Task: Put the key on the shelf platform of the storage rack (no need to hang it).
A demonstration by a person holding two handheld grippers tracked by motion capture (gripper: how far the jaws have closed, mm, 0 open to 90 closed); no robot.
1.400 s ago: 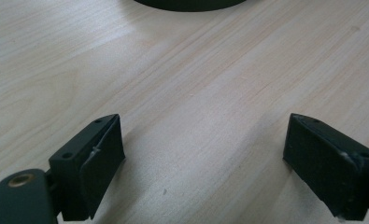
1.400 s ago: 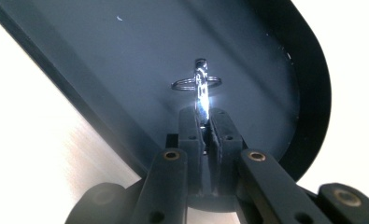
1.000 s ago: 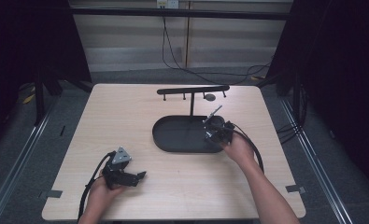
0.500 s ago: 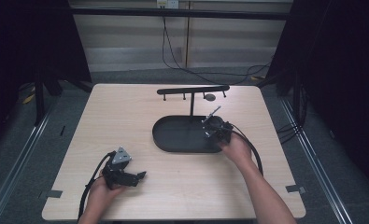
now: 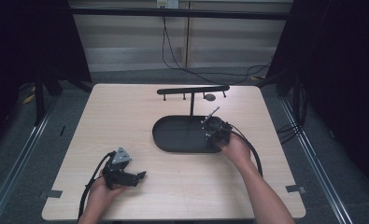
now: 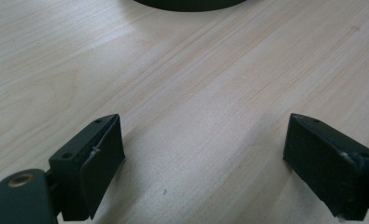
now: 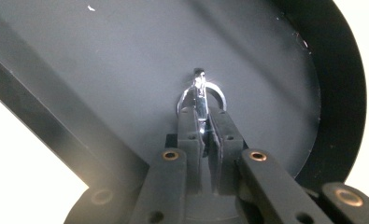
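A black oval tray (image 5: pixel 173 136) lies at the table's middle, with a thin post rising from it to a black crossbar (image 5: pixel 187 90) with small pegs. A round grey piece (image 5: pixel 209 97) hangs under the bar. My right gripper (image 5: pixel 213 127) rests over the tray's right end. In the right gripper view it (image 7: pixel 203 117) is shut on a shiny metal piece (image 7: pixel 200 93) with a ring, held just above the tray floor (image 7: pixel 126 60). A thin metal stem (image 5: pixel 214 112) sticks up from it in the high view. My left gripper (image 5: pixel 136 177) lies low at the near left, jaws wide apart and empty (image 6: pixel 203 140).
The light wooden table (image 5: pixel 126 112) has bare room left of the tray. Cables (image 5: pixel 91 179) trail from both grippers toward the near edge. Metal rails run along the floor on both sides of the table.
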